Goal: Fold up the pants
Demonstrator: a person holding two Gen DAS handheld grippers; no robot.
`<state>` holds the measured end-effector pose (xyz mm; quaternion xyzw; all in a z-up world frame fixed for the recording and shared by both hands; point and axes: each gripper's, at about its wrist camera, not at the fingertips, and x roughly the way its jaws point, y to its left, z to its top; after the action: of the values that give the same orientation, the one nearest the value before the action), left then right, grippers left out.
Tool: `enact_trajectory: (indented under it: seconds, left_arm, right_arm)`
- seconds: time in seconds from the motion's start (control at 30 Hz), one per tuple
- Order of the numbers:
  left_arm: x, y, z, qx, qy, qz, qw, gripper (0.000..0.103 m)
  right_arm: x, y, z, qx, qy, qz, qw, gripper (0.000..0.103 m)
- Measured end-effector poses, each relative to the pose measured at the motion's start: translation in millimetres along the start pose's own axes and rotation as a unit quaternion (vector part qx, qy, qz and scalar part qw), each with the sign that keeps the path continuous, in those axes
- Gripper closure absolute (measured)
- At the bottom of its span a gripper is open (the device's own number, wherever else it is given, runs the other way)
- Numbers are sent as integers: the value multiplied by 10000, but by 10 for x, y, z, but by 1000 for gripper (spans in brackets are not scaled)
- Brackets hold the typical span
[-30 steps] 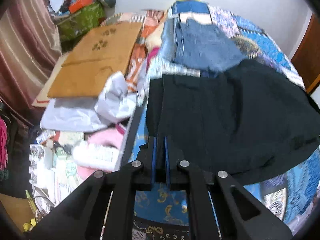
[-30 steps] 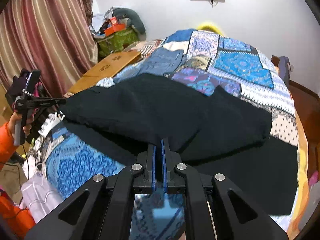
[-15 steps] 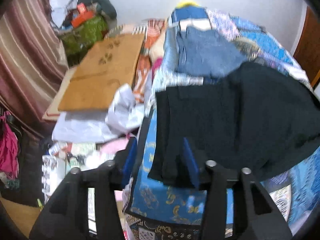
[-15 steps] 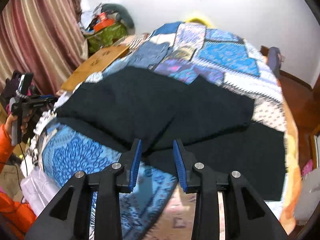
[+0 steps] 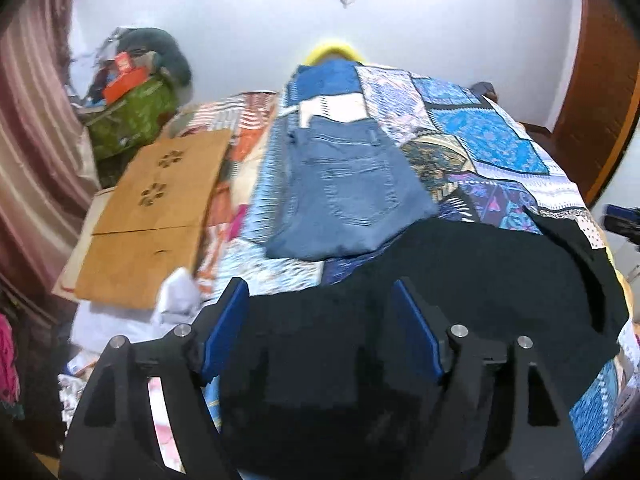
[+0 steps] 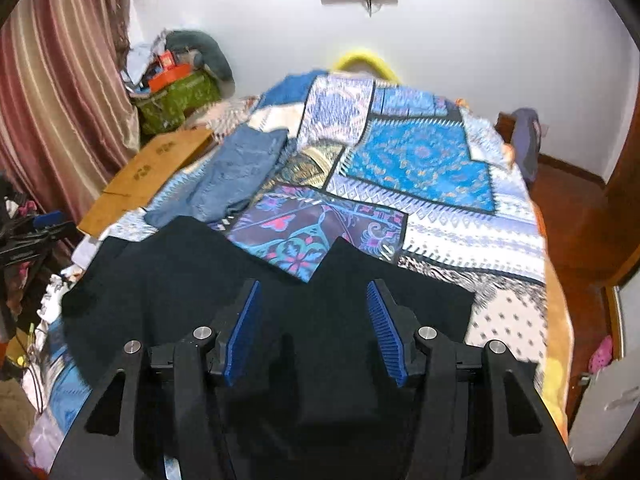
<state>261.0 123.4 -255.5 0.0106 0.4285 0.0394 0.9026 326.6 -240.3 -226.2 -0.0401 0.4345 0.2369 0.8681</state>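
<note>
While the left wrist view is taken first, the left gripper [image 5: 320, 328] stands over the near edge of the black pants [image 5: 460, 280], its jaws having just been opening and now spread wide; cloth lies below and between the blue pads [image 5: 224, 328] but neither pad presses on it, so the garment is released. The pants lie on the patterned bedspread [image 5: 480, 136], just short of a folded pair of jeans [image 5: 344, 192].

From the right wrist view, the right gripper [image 6: 314, 328] is likewise released, jaws having just been opening, pads clear of the cloth beneath. The pants [image 6: 180, 280] show a doubled layer with a notch of bedspread [image 6: 420, 160] between two dark corners. The left-hand tool [image 6: 36, 232] appears at the frame's left edge.

Judgement: a fold has been laid down. Good practice is to lift both tools straight clear without snagging the top layer, check that edges align, then take the next grips at matching corners.
</note>
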Motion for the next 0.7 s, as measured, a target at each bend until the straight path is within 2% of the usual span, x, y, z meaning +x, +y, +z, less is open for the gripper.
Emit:
enact_trajectory:
  seconds: [0.1,0.3,0.4,0.43,0.5,0.53,0.63,0.7]
  left_arm:
    - [228,-187,62,111,145,-88,9998,28]
    - [658,-377,60,324,470,-128,9983,28]
    - [811,-422,14,375,632,-144,9972,28]
    - [855,-441,1,383,680,-151,9968,28]
    - [899,-464,-10,402,724,-160,9964,28]
    - [903,-468,-15,417,730,-158,9963,28]
    - [882,-513,-17,509,683,-51,9964,28]
    - [818,-538,-13,559,641,-14,9964,28]
  right_arm:
    - [451,-120,121,21,395,27,9992,52]
    - [1082,-426,236,298,1031,184,9941,52]
    - [1287,-507,229,434,1276,522,9895,53]
    - [1310,-535,229,554,1266,697,9880,55]
    - [1333,-551,239,643,1292,882,9856,72]
    - [1343,-546,238,664,1292,921,9851,75]
    - [1331,-495,223,480,1245,795,9879,87]
    - [1284,-512,219,484,1218,755,9885,90]
